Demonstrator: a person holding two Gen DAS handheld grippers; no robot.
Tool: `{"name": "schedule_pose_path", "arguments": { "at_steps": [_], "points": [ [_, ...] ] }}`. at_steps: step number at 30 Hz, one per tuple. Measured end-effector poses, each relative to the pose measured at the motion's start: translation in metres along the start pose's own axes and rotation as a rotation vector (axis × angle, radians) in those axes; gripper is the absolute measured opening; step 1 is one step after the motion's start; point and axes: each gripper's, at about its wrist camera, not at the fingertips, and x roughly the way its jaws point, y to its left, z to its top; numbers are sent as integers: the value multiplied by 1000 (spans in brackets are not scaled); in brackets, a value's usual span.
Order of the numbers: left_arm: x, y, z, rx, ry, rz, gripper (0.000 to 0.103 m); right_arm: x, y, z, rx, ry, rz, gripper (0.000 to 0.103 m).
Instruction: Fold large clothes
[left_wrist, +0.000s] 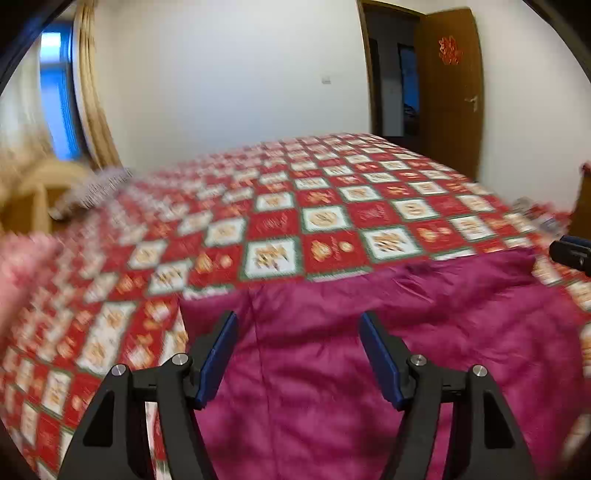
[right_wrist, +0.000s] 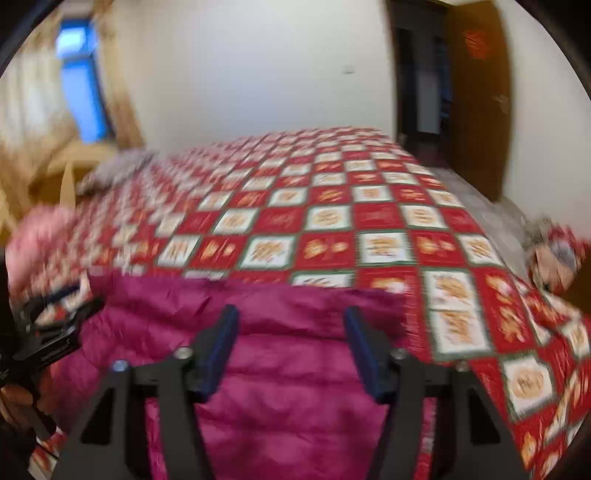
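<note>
Checkered bedspread (left_wrist: 280, 206) | magenta padded jacket (left_wrist: 332, 350) – long axis crosswise | left gripper (left_wrist: 297, 332), right gripper (right_wrist: 290, 325) – wide, empty

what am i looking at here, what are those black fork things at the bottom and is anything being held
Each picture comes from a camera mounted on a hand-held claw, looking forward along its two blue-padded fingers. One view shows the left claw, the other the right claw. A person carries one in each hand; there is no robot arm. Both hang over a magenta padded garment lying on a bed with a red and white checked bedspread. Both claws are open with nothing pinched between the pads, so nothing is held.
</note>
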Motion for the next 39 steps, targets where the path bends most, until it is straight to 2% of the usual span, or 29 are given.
{"name": "schedule_pose_path", "arguments": {
  "at_steps": [1,3,5,6,9,11,18,24,26,28,29,32,34,37,39],
  "points": [
    [7,-3,0,14,-6,43,68,12,6,-3,-14,17,-2,51],
    [29,-8,-1,45,16,147,68,41,18,-6,-65,35,-67,51],
    [44,-7,-3,41,54,202,68,70,23,-12,-111,48,-131,50],
    [56,-2,-6,23,84,228,68,81,21,-16,-109,57,-134,50],
    [77,9,-14,-49,140,196,69,101,10,-27,-60,72,-109,50],
    [87,17,-17,-100,153,180,74,103,10,-28,-47,60,-108,50],
    [112,17,-26,-151,198,180,82,113,5,-29,-25,85,-80,50],
    [120,21,-31,-173,235,169,82,104,4,-21,-30,101,-106,46],
    [120,20,-31,-170,237,172,82,82,-12,-13,1,35,-152,46],
    [120,20,-31,-167,241,167,82,71,-31,-8,13,18,-242,46],
    [120,19,-31,-166,241,168,82,71,-44,-9,23,34,-284,46],
    [119,19,-30,-162,239,171,82,87,-81,-25,69,121,-338,47],
    [118,19,-30,-157,235,175,82,96,-100,-37,137,137,-296,59],
    [119,18,-30,-154,236,180,82,99,-123,-40,252,129,-213,63],
    [119,18,-30,-153,236,180,82,100,-121,-41,249,125,-220,63]
  ]
}}
